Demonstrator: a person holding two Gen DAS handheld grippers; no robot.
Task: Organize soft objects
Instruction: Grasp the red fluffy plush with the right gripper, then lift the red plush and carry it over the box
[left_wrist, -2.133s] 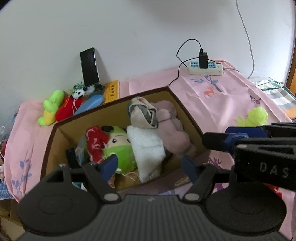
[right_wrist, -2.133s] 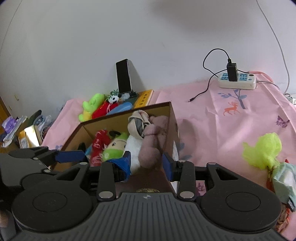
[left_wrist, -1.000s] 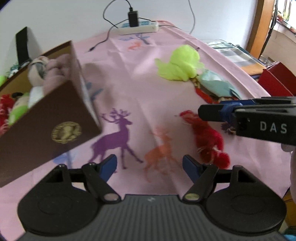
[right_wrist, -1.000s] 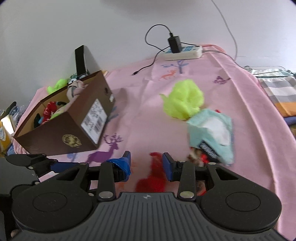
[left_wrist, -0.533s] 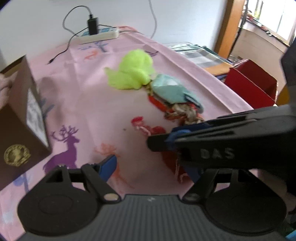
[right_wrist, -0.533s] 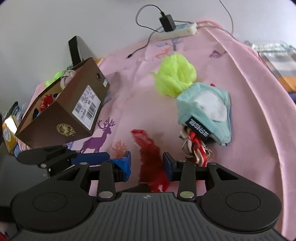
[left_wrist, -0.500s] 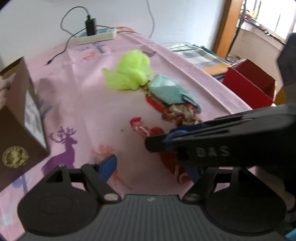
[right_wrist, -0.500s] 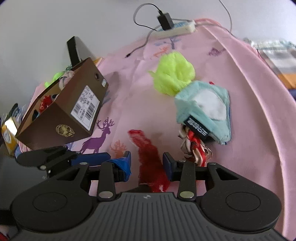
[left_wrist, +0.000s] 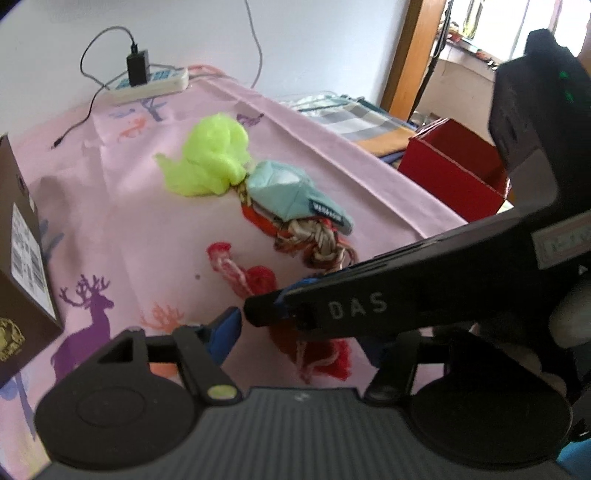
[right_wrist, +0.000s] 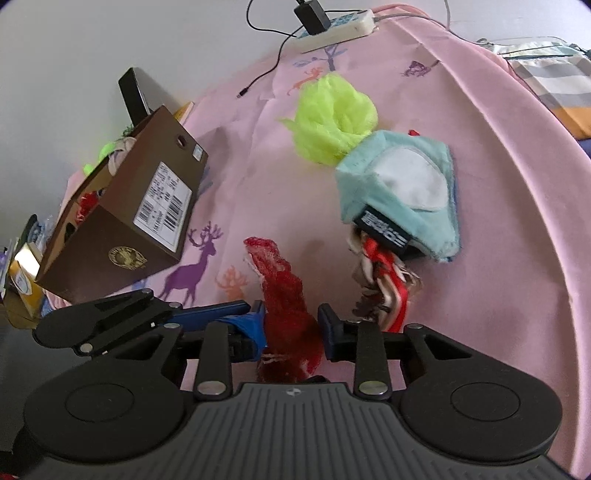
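Red fuzzy knitted soft item (right_wrist: 286, 306), lying on the pink deer-print tablecloth (right_wrist: 517, 206); the right gripper (right_wrist: 291, 325) straddles it, jaws parted, blue pads (right_wrist: 255, 326) at its sides, contact uncertain. Left gripper (left_wrist: 299, 332), open, hovers just beside. Farther: teal plush pouch (right_wrist: 402, 199), lime-green fluffy toy (right_wrist: 332, 118), braided rope (right_wrist: 384, 280). Left: brown cardboard box (right_wrist: 122, 229) holding toys.

Pink deer-print cloth (right_wrist: 498, 192) carries brown box (right_wrist: 122, 236), soft toys (right_wrist: 332, 110)

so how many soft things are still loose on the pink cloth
4: red mesh piece between the right gripper fingers, braided rope toy, teal plush on it, neon green pouf behind. More may hide underneath.
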